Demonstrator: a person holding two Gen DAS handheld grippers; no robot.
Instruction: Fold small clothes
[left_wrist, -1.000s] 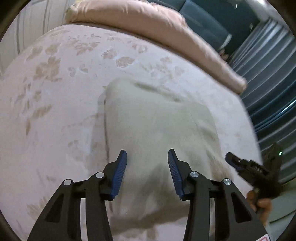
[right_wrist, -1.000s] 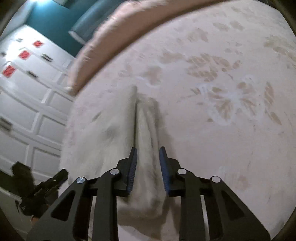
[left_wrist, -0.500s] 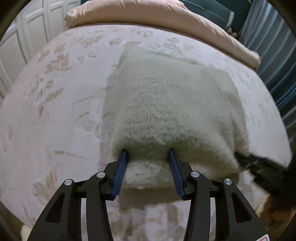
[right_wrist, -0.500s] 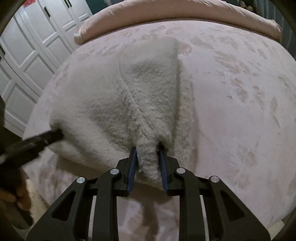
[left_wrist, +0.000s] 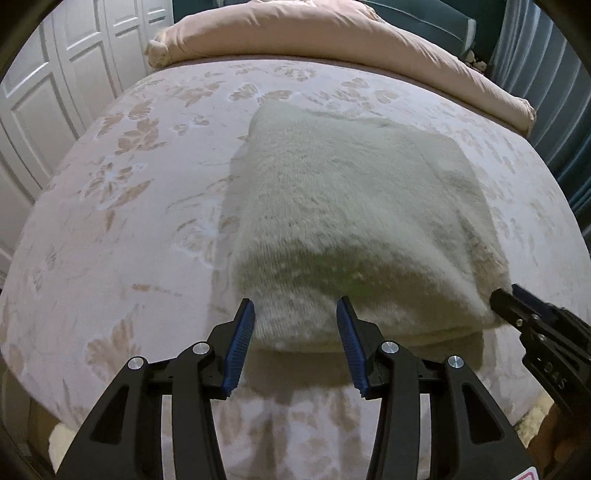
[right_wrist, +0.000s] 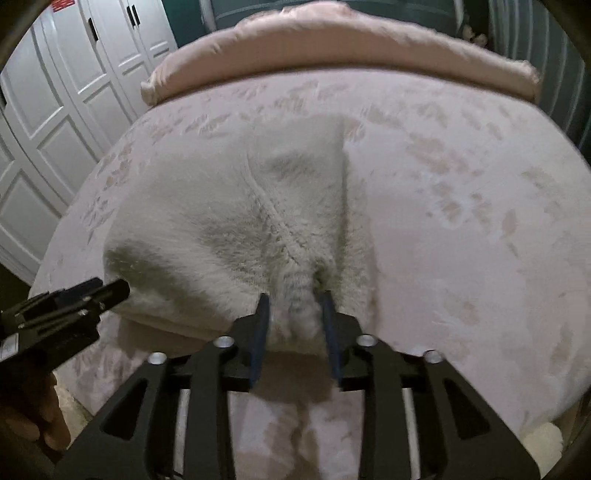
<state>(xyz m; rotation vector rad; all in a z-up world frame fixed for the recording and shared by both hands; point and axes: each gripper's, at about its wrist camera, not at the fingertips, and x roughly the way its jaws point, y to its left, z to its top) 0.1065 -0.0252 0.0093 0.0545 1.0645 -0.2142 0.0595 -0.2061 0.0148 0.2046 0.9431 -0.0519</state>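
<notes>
A cream fuzzy knit sweater (left_wrist: 351, 206) lies folded on the bed, its thick fold edge toward me. My left gripper (left_wrist: 295, 306) is at the near left corner of that edge. Knit fills the gap between its blue pads and touches both, while the jaws are opening slightly. In the right wrist view the sweater (right_wrist: 229, 221) shows a raised seam running to my right gripper (right_wrist: 293, 299). Its jaws are opening, and a tuft of knit stands loose between them with gaps at the sides. Each gripper's tip also shows in the other's view: the right gripper (left_wrist: 506, 295) and the left gripper (right_wrist: 118, 288).
The bed sheet (left_wrist: 129, 221) is pale pink with a leaf pattern, and its front edge drops away just under the grippers. A rolled pink duvet (left_wrist: 332, 33) lies across the far end. White wardrobe doors (left_wrist: 55, 92) stand to the left and blue curtains (left_wrist: 535, 74) to the right.
Both grippers drew the sweater's edge back toward the bed's near side, and it now lies flatter as a folded block. The right jaws have spread away from the knit they pinched.
</notes>
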